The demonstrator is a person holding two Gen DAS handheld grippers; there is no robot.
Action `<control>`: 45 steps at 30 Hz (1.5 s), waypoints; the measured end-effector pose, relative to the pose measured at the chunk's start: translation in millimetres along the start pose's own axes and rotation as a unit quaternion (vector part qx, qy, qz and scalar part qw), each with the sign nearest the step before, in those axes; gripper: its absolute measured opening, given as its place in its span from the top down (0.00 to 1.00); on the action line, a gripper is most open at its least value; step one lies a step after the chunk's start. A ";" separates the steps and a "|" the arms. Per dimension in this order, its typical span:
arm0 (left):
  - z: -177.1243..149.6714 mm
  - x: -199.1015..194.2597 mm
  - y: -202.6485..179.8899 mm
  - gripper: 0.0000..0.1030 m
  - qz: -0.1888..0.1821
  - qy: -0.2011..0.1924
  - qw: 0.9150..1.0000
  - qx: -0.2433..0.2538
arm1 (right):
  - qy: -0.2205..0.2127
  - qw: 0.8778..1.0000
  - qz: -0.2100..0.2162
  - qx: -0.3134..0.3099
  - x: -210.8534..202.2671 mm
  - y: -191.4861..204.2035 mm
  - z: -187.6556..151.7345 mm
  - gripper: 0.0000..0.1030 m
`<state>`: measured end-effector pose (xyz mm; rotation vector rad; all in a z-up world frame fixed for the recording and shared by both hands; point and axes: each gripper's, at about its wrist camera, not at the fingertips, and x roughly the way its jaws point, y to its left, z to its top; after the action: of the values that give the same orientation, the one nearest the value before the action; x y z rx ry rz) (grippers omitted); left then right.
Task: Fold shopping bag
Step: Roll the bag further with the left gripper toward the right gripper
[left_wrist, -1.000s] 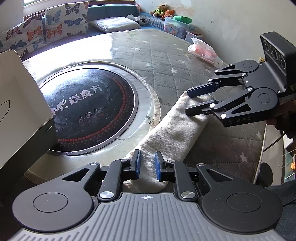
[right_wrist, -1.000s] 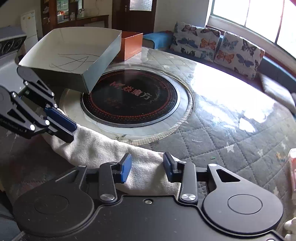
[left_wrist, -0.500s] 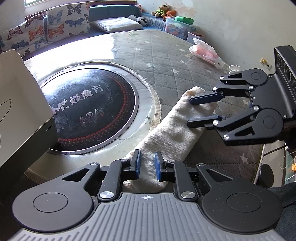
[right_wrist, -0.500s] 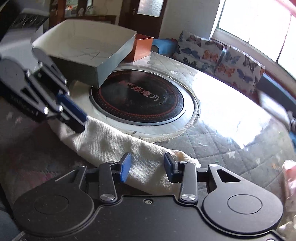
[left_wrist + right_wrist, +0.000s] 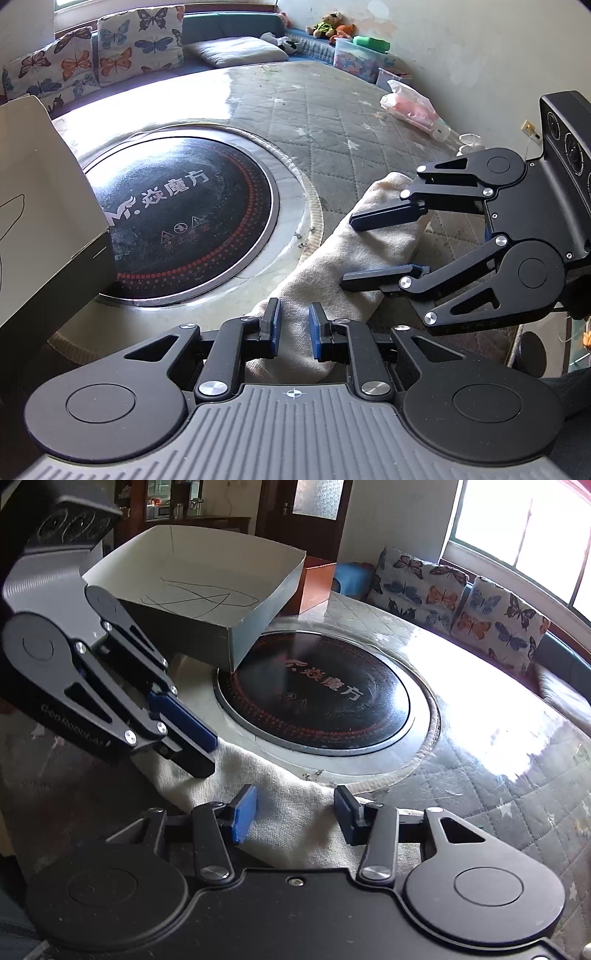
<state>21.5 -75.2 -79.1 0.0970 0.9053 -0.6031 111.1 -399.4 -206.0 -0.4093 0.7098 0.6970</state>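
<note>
- Left gripper (image 5: 293,328) pinches the near end of the shopping bag (image 5: 343,258), which lies as a narrow strip on the quilted table (image 5: 295,122).
- Right gripper (image 5: 295,814), jaws just opening, straddles the far end unclamped.
- Lengthwise folding looks done; end-to-end folds remain.

Left hand-held gripper (image 5: 293,330) clamped on the rolled cloth bag (image 5: 354,258); right hand-held gripper (image 5: 349,253) opening, straddling far end.

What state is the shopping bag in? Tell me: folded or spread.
Folded: the shopping bag lies as a narrow strip on the table.
</note>
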 end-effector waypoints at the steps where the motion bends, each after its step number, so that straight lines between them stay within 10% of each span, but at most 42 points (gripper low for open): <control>1: -0.1 0.0 0.0 0.83 0.000 -0.001 1.000 0.000 | 0.001 1.000 -0.001 0.000 0.2 0.2 -0.2 0.52; 28: -17.0 -37.8 -12.4 0.84 0.061 -0.038 0.997 -0.003 | -0.002 1.000 0.014 0.008 1.4 0.0 -2.7 0.47; 45: -27.6 -25.1 1.9 0.93 0.038 -0.060 0.997 -0.022 | 0.001 1.000 0.004 0.015 2.5 4.1 -0.8 0.43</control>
<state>-8.7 -53.3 -77.5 0.0545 0.7937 -0.5120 109.3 -395.9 -208.9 -0.3797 0.7234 0.6923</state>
